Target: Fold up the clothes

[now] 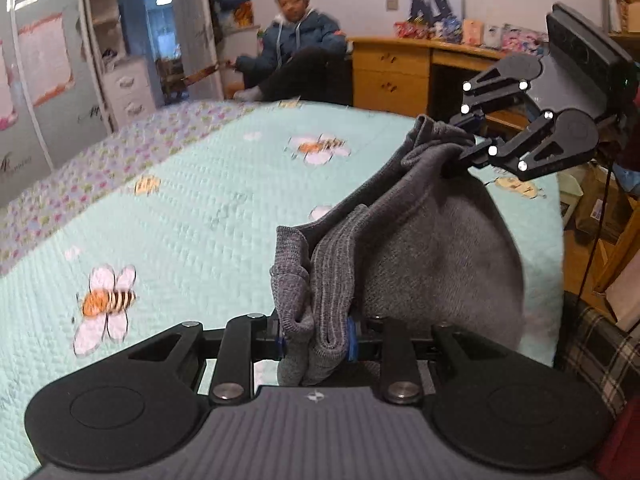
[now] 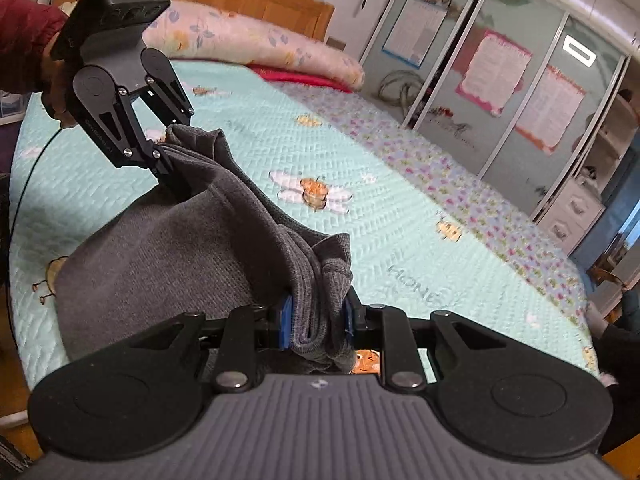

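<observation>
left gripper (image 1: 316, 338) pinching sweater (image 1: 440, 248), (bystander (image 1: 296, 40) beyond)

Bed (image 1: 200, 208) (bee quilt), grey garment (image 1: 440, 248)

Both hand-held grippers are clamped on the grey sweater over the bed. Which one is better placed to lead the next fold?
Neither clearly. The left hand-held gripper and right hand-held gripper each pinch a bunched edge of the grey sweater, which hangs between them over the bedspread. Probably move both together.
</observation>
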The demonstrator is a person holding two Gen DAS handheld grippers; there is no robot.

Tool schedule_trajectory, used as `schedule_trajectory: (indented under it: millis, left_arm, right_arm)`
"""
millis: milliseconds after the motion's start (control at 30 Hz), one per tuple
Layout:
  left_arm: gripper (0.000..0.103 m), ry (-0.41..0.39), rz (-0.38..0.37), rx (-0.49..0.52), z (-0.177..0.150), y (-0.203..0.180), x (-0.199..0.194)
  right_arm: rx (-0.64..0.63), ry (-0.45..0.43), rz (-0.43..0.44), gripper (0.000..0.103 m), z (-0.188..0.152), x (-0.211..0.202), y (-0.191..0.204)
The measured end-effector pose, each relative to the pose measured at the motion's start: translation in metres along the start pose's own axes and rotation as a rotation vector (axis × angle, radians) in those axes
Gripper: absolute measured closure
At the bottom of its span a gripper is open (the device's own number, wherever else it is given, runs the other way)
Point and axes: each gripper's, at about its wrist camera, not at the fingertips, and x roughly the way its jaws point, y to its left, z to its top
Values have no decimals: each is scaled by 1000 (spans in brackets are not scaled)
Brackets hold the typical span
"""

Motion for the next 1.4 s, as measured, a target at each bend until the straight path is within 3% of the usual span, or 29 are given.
schedule_trajectory:
  millis: [200, 400, 600, 767, 900, 1000, 1100, 1200, 1233, 1300, 1400]
  left_arm:
    - [75, -88, -46, 42, 25, -41, -29]
    - [76, -173, -192, 61, 59, -81, -34]
    - [76, -153, -367, -36, 111, -93, 36]
    - [76, -49, -468, -118, 132, -94, 131]
    - [76, 30, -440, -278, 142, -66, 222]
    - [75, 97, -401, -354, 142, -38, 279]
    - [74, 177, -375, -406, 130, -25, 325]
    - [60, 231, -317, -524, 108, -10, 358]
    - [56, 219, -298, -608, 101, -3, 359]
    - [55, 194, -259, -776, 87, 13, 361]
    - [55, 85, -186, -987, 72, 31, 339]
  right_arm:
    - [2, -69, -95, 78, -12, -68, 21]
    - [54, -117, -221, 78, -24, -150, 18]
    - [102, -23, -282, 78, -40, -180, -44]
    - [185, 102, -250, 78, -73, -169, -116]
    - [293, 174, -217, 78, -118, -107, -180]
    - [394, 196, -185, 77, -150, -55, -228]
    - [466, 248, -137, 76, -178, -5, -252]
    - [555, 294, -96, 73, -205, 37, -271]
    - [598, 310, -116, 68, -215, 46, -273]
    - [681, 318, -164, 67, -232, 54, -273]
    - [814, 237, -256, 67, -248, 34, -269]
